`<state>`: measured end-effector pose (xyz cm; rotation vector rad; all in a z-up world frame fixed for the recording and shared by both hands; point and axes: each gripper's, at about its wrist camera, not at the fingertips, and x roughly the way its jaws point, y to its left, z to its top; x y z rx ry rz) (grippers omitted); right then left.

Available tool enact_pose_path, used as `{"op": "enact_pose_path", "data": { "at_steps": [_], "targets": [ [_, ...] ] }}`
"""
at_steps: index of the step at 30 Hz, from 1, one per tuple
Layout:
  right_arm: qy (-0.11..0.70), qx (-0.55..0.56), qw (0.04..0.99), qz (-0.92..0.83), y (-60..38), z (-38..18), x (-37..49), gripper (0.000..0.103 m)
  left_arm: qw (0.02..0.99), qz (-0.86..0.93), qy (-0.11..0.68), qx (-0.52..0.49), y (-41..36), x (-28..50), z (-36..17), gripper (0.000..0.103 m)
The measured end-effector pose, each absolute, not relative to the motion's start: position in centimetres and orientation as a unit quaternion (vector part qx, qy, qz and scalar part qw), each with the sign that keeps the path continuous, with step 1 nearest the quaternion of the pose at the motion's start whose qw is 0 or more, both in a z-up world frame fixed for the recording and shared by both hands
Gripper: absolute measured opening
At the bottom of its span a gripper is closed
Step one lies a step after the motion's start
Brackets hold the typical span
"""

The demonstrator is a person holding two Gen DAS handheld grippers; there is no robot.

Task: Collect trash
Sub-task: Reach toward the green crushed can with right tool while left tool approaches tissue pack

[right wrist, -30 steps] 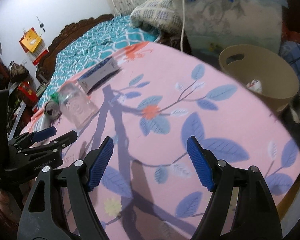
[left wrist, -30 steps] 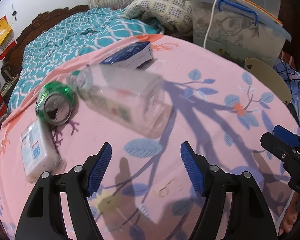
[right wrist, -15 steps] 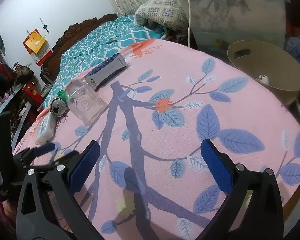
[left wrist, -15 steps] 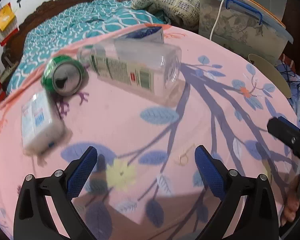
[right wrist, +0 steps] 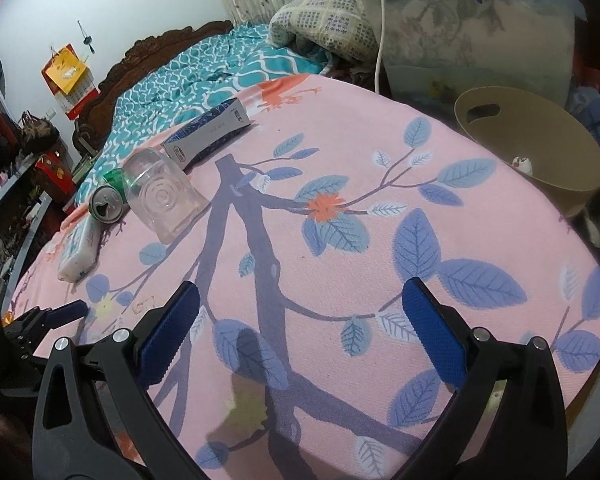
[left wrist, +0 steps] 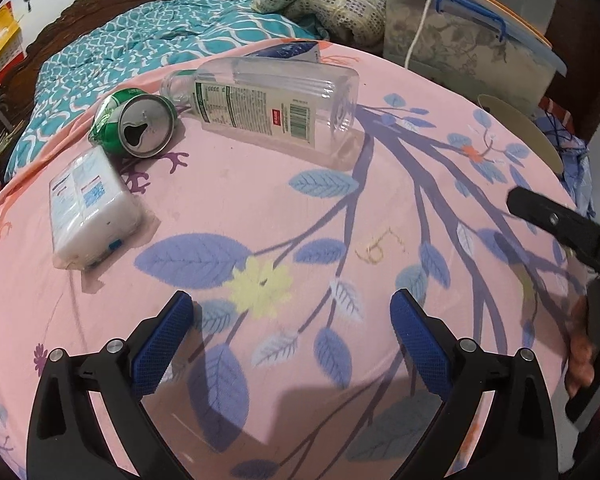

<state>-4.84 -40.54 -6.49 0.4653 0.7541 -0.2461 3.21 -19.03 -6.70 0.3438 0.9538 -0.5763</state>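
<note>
Above the pink cloth (left wrist: 260,208), left gripper (left wrist: 290,334) and right gripper (right wrist: 300,320) fingers spread wide, holding nothing.

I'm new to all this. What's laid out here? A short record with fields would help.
surface: pink floral cloth
trash lying on it: clear plastic bottle on its side, green can on its side, white tissue pack, blue and white box
bin: tan basket at the far edge
left gripper: open, holding nothing
right gripper: open, holding nothing
</note>
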Motion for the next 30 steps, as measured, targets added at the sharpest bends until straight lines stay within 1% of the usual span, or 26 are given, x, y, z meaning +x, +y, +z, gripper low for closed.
{"op": "enact_pose_path", "data": {
  "at_steps": [6, 10, 12, 15, 17, 18, 20, 22, 25, 28, 30],
  "targets": [
    [0.381, 0.205, 0.892, -0.129, -39.9, -6.4, -4.4, 0.100, 0.829, -0.276, 0.457, 0.167, -17.4, 2.5, -6.5, 0.094],
    [0.377, 0.253, 0.886, -0.095, -39.8, -6.1, -4.0, 0.100, 0.829, -0.273, 0.465, 0.147, -14.6, 2.8, -6.2, 0.094],
    [0.372, 0.257, 0.888, -0.087, -39.2, -5.9, -3.6, 0.100, 0.830, -0.270, 0.475, 0.115, -12.2, 3.4, -5.9, 0.094],
    [0.370, 0.242, 0.894, -0.071, -37.5, -5.4, -2.6, 0.093, 0.835, -0.260, 0.480, 0.074, -9.3, 4.5, -5.2, 0.094],
    [0.373, 0.237, 0.895, -0.058, -36.5, -5.2, -1.8, 0.084, 0.844, -0.241, 0.476, 0.055, -7.1, 5.4, -4.7, 0.094],
    [0.377, 0.233, 0.895, -0.049, -35.8, -5.2, -1.4, 0.082, 0.848, -0.231, 0.474, 0.048, -6.1, 5.9, -4.6, 0.094],
    [0.387, 0.223, 0.894, -0.030, -34.3, -5.2, -0.3, 0.069, 0.853, -0.217, 0.473, 0.035, -4.7, 6.6, -4.4, 0.094],
    [0.400, 0.208, 0.893, -0.001, -32.5, -5.0, 1.1, 0.064, 0.859, -0.204, 0.469, 0.020, -3.0, 7.5, -3.9, 0.094],
    [0.409, 0.179, 0.894, 0.045, -29.3, -4.2, 3.5, 0.061, 0.868, -0.187, 0.461, -0.002, -0.7, 8.5, -3.1, 0.094],
    [0.417, 0.157, 0.891, 0.091, -26.2, -3.5, 6.6, 0.061, 0.876, -0.167, 0.452, -0.020, 1.4, 9.5, -2.4, 0.094],
    [0.421, 0.164, 0.883, 0.128, -24.5, -3.3, 9.0, 0.061, 0.881, -0.152, 0.447, -0.027, 2.9, 10.0, -2.0, 0.094]
  ]
}}
